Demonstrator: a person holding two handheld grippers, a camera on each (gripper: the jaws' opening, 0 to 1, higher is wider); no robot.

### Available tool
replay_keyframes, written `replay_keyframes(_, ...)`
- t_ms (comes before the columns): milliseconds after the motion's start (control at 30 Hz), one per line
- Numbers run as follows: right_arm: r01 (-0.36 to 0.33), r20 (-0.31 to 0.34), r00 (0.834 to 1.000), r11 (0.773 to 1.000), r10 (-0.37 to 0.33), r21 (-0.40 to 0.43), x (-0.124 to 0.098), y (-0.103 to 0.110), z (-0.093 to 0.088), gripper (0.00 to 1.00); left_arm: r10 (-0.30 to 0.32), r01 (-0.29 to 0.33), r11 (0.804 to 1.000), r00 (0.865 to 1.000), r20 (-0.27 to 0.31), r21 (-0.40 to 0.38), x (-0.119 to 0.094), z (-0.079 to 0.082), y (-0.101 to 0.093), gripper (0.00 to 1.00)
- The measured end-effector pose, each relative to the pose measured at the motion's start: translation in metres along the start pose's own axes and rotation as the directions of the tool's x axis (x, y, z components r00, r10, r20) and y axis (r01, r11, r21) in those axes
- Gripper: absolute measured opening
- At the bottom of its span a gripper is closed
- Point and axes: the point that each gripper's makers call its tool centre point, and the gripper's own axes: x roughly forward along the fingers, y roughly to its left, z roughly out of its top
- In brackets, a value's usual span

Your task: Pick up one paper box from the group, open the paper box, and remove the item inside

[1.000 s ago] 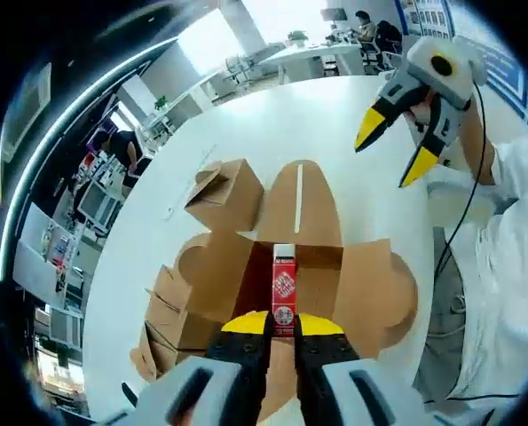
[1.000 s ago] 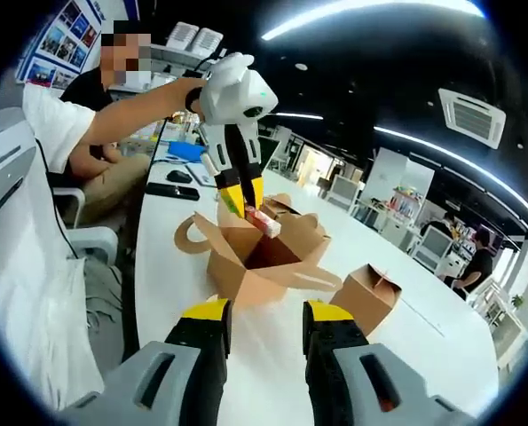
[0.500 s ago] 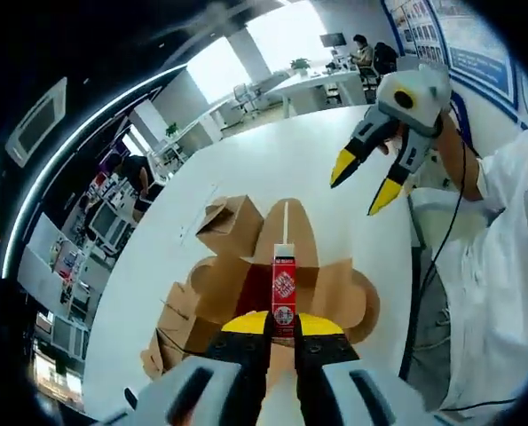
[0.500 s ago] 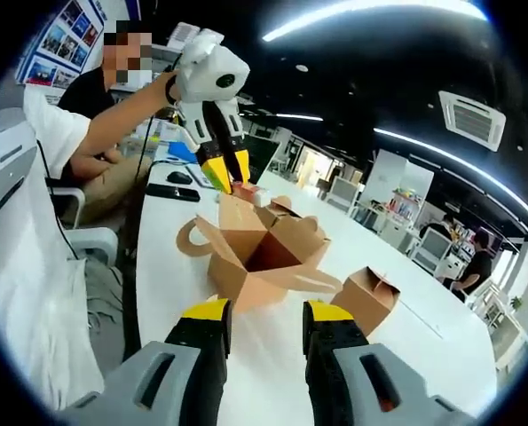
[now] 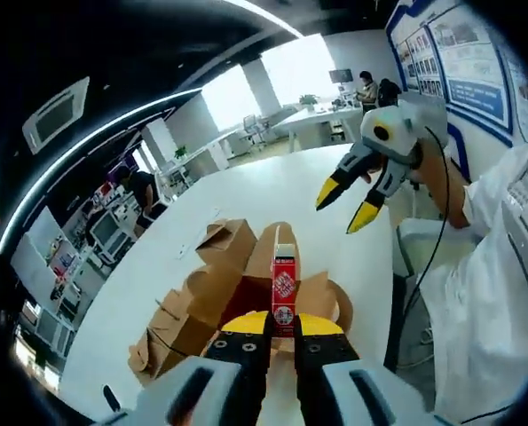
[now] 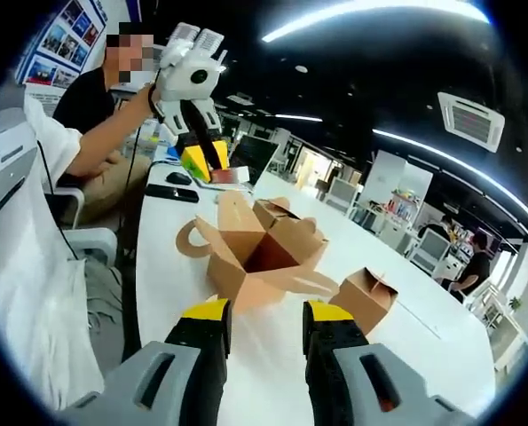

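A red-and-white carton (image 5: 283, 286) is held clamped in the left tongs (image 5: 279, 325), lifted clear above the opened paper box (image 5: 246, 288), which lies just beyond the tips on the white bench (image 5: 255, 186). The right tongs (image 6: 262, 312) are seen empty with jaws apart, the opened box ahead of them, a closed box (image 6: 364, 298) off to their right. In the right gripper view the left tongs hang high, well apart from the box below. Further closed boxes (image 5: 226, 241) sit beside the open one.

Item judged already out; what is left is likely setting it down. Grip to be kept firm on the carton's lower end, carton kept upright, moved sideways clear of the raised flaps (image 6: 232, 213), then lowered onto bare bench before release. Right tongs to be kept out of the path.
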Motion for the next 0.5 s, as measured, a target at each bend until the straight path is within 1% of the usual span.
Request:
replay_keyframes(67, 0.001, -0.001, 1.0, 1.0, -0.001, 0.0, 0.0, 0.0, 0.0, 0.33, 0.004, -0.004, 1.0, 1.0, 0.015, -0.011, -0.002, -0.002, 0.001, 0.12)
replay_keyframes(167, 0.003, 0.0, 1.0, 1.0, -0.003, -0.001, -0.001, -0.001, 0.001, 0.33, 0.009, -0.004, 0.998, 0.997, 0.079, -0.065, -0.009, -0.005, 0.002, 0.12)
replay_keyframes(233, 0.004, 0.001, 1.0, 1.0, -0.004, -0.001, -0.002, -0.001, 0.001, 0.33, 0.016, -0.003, 0.995, 0.991, 0.131, -0.102, -0.014, -0.005, 0.002, 0.12)
replay_keyframes(367, 0.003, 0.005, 1.0, 1.0, -0.003, 0.003, -0.003, -0.001, 0.002, 0.33, 0.025, 0.012, 0.987, 0.974, 0.227, -0.162, -0.023, -0.008, 0.001, 0.12)
replay_keyframes(433, -0.009, 0.018, 1.0, 1.0, 0.009, 0.021, -0.003, 0.001, 0.003, 0.33, 0.026, 0.03, 0.98, 0.961, 0.274, -0.196, -0.027, -0.01, 0.0, 0.12)
replay_keyframes(500, -0.036, 0.042, 0.999, 0.998, 0.034, 0.049, -0.003, 0.004, 0.007, 0.33, 0.028, 0.046, 0.972, 0.95, 0.312, -0.229, -0.029, -0.013, -0.001, 0.12)
